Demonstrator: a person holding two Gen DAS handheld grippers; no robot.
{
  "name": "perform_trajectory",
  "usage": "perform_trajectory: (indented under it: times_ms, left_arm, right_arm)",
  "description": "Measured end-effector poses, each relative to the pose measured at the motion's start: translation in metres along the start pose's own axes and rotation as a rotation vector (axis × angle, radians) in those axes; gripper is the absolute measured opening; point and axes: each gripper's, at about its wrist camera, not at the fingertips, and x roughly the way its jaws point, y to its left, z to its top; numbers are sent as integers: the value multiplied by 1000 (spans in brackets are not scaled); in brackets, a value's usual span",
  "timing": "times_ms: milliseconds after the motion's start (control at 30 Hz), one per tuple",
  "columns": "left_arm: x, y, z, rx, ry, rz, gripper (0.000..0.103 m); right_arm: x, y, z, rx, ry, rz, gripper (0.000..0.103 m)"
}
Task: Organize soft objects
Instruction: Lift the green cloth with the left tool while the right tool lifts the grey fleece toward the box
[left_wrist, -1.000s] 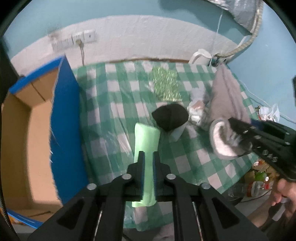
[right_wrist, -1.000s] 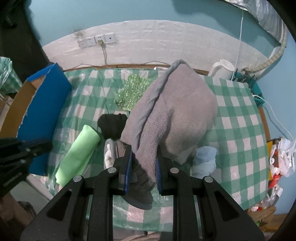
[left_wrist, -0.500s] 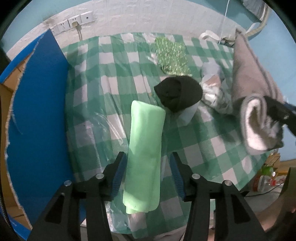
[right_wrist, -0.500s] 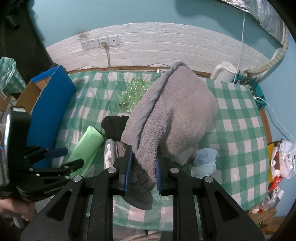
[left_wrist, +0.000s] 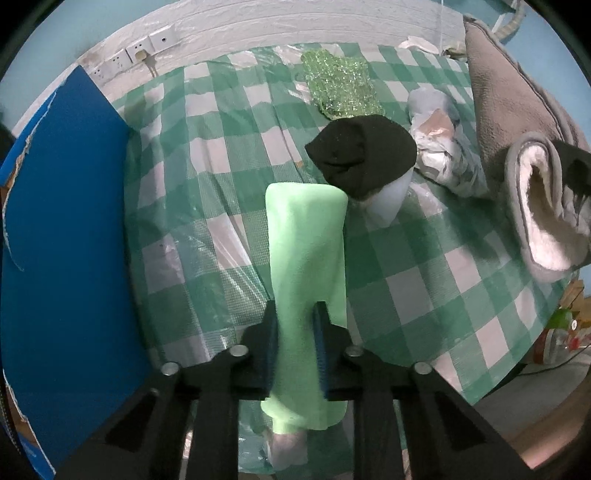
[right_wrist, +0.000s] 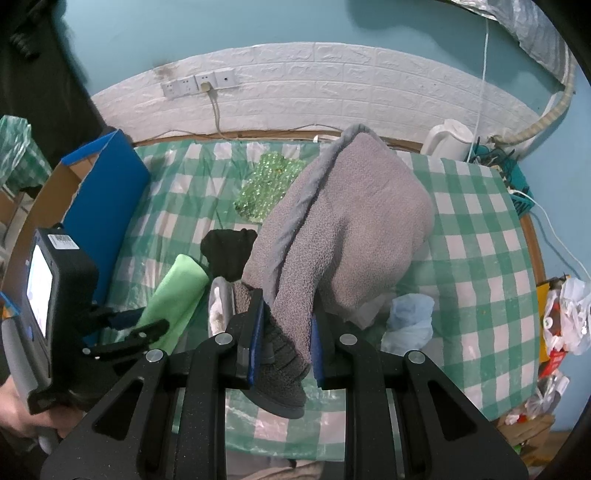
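A light green rolled cloth (left_wrist: 306, 240) lies on the green checked tablecloth (left_wrist: 221, 147). My left gripper (left_wrist: 295, 314) points down on the roll's near end, its jaws closing, and the pads pinch the cloth between them. From the right wrist view the same green roll (right_wrist: 177, 295) and left gripper (right_wrist: 147, 325) show at lower left. My right gripper (right_wrist: 286, 306) is shut on a grey towel (right_wrist: 351, 229) that drapes away from it, with a grey fleece-lined slipper (left_wrist: 539, 206) bunched at the grip. A black sock (left_wrist: 362, 151) rests beside the roll's far end.
A blue-sided cardboard box (left_wrist: 62, 240) stands along the table's left edge. A green glittery pad (left_wrist: 341, 85) lies at the back, crumpled plastic bags (left_wrist: 439, 147) at the right. A white kettle (right_wrist: 448, 140) and cables sit in the back right corner.
My left gripper came down over the green roll, opened around its near end, then closed on it. The right gripper and towel have not moved.
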Motion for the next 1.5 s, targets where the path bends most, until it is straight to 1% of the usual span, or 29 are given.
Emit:
perform_trajectory:
  times_ms: [133,300,433,500,600,1000,1167,1500]
  left_arm:
    - [-4,-6,-3,10,-14,-2,4]
    - [-19,-15,-1,26,-53,-19,3]
    - [-40,-20,1,30,-107,-24,3]
    - [-49,-17,-1,27,-127,-30,3]
    - [-64,-14,4,18,-166,-25,3]
    - [-123,23,2,-36,-302,-6,4]
    - [-142,34,-1,-51,-346,9,4]
    - [-164,63,-10,-113,-396,11,3]
  right_arm:
    - [1,1,1,0,3,-2,20]
    - [0,4,0,-17,-5,-8,20]
    - [-3,9,1,-34,-13,-13,20]
    - [-5,11,1,-42,-20,-15,20]
    - [-11,16,3,-57,-32,-18,20]
    - [-26,38,13,-102,-62,4,20]
    - [-29,49,18,-124,-70,10,20]
    - [-43,86,32,-188,-100,49,20]
